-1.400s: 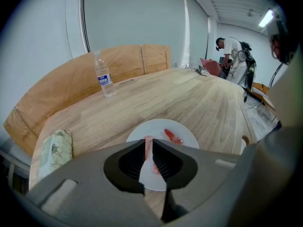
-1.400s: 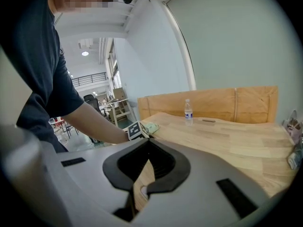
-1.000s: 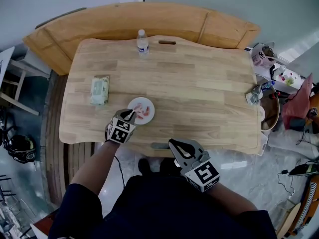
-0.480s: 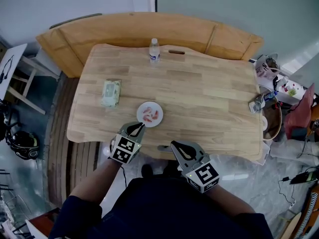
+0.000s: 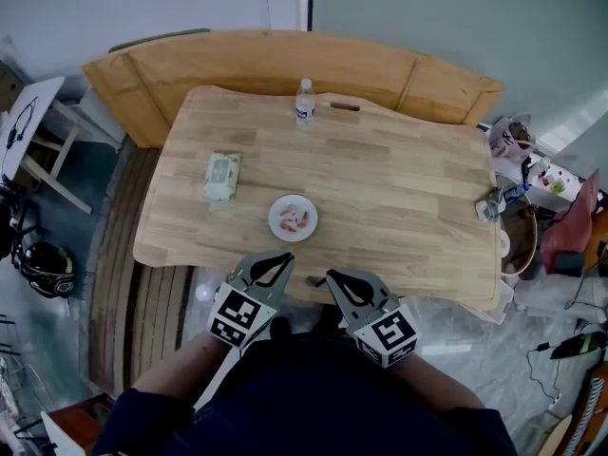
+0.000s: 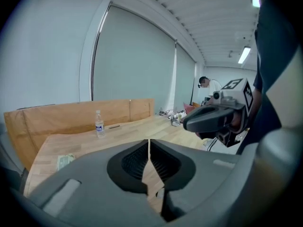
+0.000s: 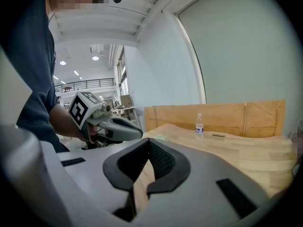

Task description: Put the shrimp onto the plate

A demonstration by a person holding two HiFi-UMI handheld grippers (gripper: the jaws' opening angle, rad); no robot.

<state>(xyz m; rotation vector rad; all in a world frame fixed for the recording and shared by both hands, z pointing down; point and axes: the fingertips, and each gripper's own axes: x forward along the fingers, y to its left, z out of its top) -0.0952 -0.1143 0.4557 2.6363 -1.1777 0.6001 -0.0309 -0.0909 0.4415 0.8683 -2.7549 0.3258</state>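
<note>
A small white plate [image 5: 285, 229] sits near the front of the wooden table [image 5: 380, 188], with pink shrimp [image 5: 296, 220] lying on it. My left gripper [image 5: 281, 257] hangs just off the table's front edge, below the plate, its jaws shut with nothing between them. My right gripper [image 5: 332, 275] is beside it to the right, also shut and holding nothing. In the left gripper view the shut jaws [image 6: 149, 143] point across the table and the right gripper [image 6: 213, 118] shows at the right. In the right gripper view the shut jaws [image 7: 149, 143] fill the foreground, the left gripper [image 7: 111, 126] at the left. The plate is hidden in both gripper views.
A water bottle [image 5: 304, 102] stands at the table's far edge, a small dark slot [image 5: 345, 106] beside it. A packet of wipes [image 5: 221, 176] lies at the left. A wooden bench [image 5: 285, 60] curves behind the table. Clutter [image 5: 518, 217] crowds the right end; a stool [image 5: 33, 150] stands at the left.
My left gripper has drawn back from the plate toward the person, past the table's front edge. The head view has pulled back. The right gripper has barely moved.
</note>
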